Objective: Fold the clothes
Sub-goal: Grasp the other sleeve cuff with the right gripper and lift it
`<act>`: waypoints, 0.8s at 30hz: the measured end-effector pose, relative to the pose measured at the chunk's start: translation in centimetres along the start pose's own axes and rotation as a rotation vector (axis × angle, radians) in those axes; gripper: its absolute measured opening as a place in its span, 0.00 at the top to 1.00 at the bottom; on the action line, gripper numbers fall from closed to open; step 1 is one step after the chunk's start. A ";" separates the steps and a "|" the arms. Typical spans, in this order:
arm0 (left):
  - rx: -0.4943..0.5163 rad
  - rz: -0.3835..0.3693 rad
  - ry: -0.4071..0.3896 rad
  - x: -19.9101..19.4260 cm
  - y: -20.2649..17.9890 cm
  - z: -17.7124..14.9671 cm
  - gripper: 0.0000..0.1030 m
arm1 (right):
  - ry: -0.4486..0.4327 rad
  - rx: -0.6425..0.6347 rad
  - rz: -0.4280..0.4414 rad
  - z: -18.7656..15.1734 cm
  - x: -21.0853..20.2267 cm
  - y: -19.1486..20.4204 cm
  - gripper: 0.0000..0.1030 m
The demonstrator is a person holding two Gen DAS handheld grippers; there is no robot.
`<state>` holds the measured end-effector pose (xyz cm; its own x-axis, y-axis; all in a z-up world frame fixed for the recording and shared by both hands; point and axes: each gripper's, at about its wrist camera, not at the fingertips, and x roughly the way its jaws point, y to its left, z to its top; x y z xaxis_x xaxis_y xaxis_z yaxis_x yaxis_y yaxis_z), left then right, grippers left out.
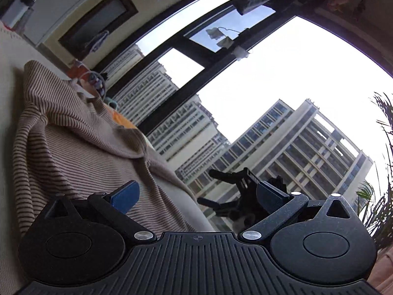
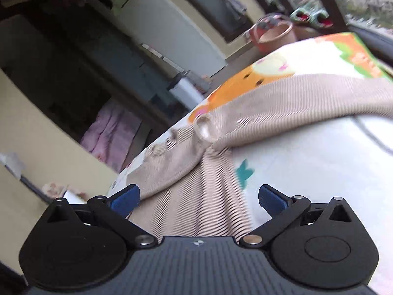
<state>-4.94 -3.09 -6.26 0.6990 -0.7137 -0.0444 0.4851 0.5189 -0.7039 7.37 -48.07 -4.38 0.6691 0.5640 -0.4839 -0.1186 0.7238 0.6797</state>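
Observation:
A beige garment with thin brown stripes (image 1: 73, 147) lies in loose folds on the left of the left wrist view. My left gripper (image 1: 197, 195) is open beside it, level, with nothing between its blue pads (image 1: 125, 196). Beyond it a black two-fingered tool (image 1: 235, 196) shows, likely my other gripper. In the right wrist view the same striped garment (image 2: 270, 103) is spread over a colourful play mat (image 2: 307, 159). My right gripper (image 2: 199, 199) is open above a striped fold and tilted down. Its pads (image 2: 272, 199) stand wide of the cloth.
A large dark-framed window (image 1: 186, 49) with tower blocks outside fills the left wrist view, with plant leaves (image 1: 378, 196) at right. A red-rimmed basket (image 2: 272, 34), a white cabinet (image 2: 172, 29) and a pink cloth (image 2: 110, 132) lie beyond the mat.

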 end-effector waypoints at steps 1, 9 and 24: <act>0.025 0.013 -0.001 0.1 -0.3 -0.1 0.00 | -0.036 0.037 -0.066 1.0 -0.5 -1.1 0.00; 0.136 0.044 0.012 0.0 -1.7 -1.0 0.00 | -0.226 0.479 -0.418 4.3 0.1 -11.4 0.00; 0.062 0.057 0.002 -0.8 -0.3 -0.7 0.00 | -0.313 0.562 -0.427 5.6 3.5 -12.4 0.75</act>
<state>-6.01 -3.00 -6.49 0.7256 -0.6829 -0.0845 0.4762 0.5869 -0.6548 15.28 -57.33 -11.43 0.7593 0.0814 -0.6456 0.5309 0.4960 0.6870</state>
